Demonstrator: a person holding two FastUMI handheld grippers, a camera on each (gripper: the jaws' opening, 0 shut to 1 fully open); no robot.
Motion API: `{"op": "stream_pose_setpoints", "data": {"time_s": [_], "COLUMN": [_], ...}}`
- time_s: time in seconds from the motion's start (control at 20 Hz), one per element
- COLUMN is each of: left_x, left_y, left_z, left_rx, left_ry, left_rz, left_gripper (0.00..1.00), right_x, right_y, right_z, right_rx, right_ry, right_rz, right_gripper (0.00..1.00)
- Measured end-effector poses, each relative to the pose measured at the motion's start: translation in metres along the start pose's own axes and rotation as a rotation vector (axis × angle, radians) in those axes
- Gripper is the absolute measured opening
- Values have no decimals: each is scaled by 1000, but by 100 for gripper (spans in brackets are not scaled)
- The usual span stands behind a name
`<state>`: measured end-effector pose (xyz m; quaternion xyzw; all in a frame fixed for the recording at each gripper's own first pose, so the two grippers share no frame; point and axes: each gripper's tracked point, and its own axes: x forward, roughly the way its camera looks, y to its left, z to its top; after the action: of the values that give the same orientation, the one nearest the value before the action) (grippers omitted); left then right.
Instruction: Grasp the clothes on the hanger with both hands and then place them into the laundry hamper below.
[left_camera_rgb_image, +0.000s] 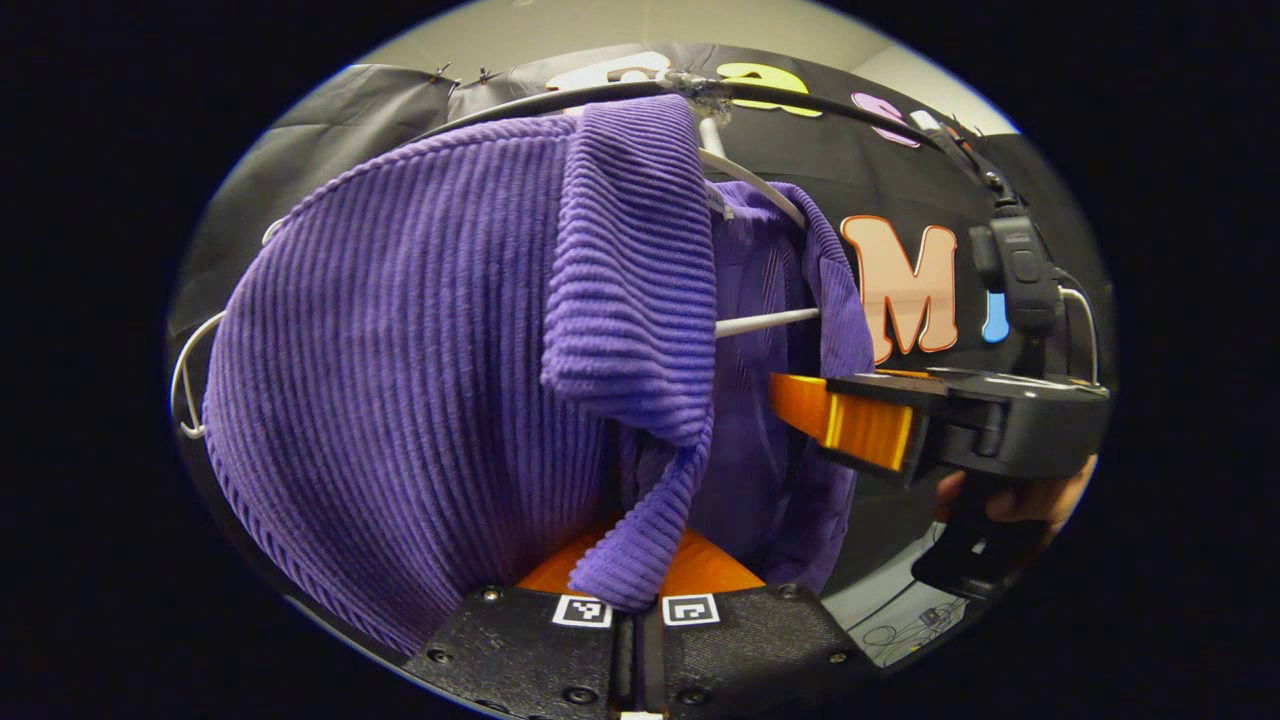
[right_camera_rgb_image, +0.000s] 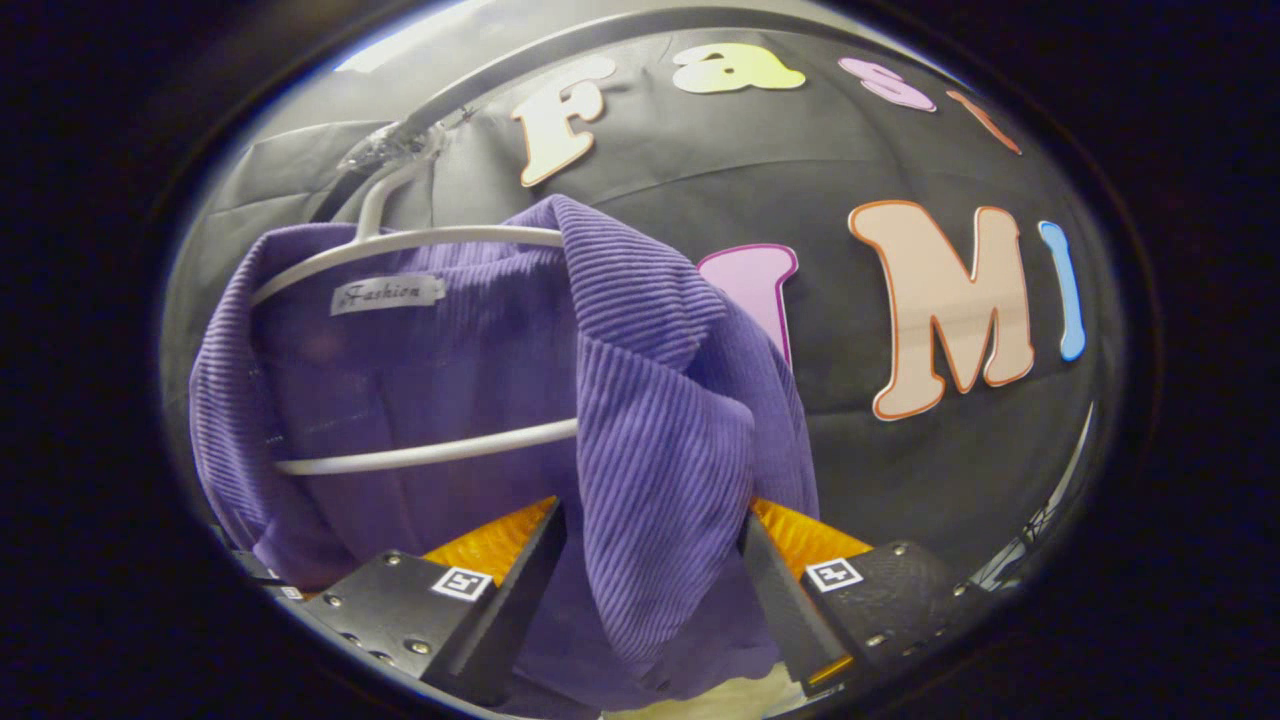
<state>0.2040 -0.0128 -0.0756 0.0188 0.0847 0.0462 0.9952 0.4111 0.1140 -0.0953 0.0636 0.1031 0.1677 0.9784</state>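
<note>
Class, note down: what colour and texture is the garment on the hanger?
Purple, with fine ribbed lines: the garment shows best in the left gripper view.

The left gripper view looks up, very close, at the purple ribbed-knit garment (left_camera_rgb_image: 420, 350) on the white wire hanger (left_camera_rgb_image: 765, 322). The right gripper view faces the same garment (right_camera_rgb_image: 640, 400) and hanger (right_camera_rgb_image: 430, 452), also close, from beside its open front.

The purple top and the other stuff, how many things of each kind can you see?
Purple ribbed top: 1
White hanger: 1
Black rail the hanger hooks on: 1
Grippers: 2, left gripper and right gripper
Total: 5
</note>
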Motion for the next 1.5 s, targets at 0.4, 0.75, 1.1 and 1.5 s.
{"op": "stream_pose_setpoints", "data": {"time_s": [0.4, 0.75, 1.1, 1.5], "left_x": [-58, -112, -146, -141], "left_y": [-21, -11, 43, 114], "left_z": [22, 47, 82, 126], "left_rx": [18, -102, -106, -54], "left_ry": [-30, 11, -26, -98], "left_rz": [-120, -184, -134, -23], "left_gripper": [4, 0, 1, 0], "right_x": [-31, -68, -85, -81], "right_y": [0, -40, -34, -31], "right_z": [-8, 19, 41, 87], "right_rx": [36, -7, 11, -34], "right_ry": [56, 39, -1, -86], "right_rz": [117, 6, -2, -56], "right_gripper": [10, 8, 1, 2]}}
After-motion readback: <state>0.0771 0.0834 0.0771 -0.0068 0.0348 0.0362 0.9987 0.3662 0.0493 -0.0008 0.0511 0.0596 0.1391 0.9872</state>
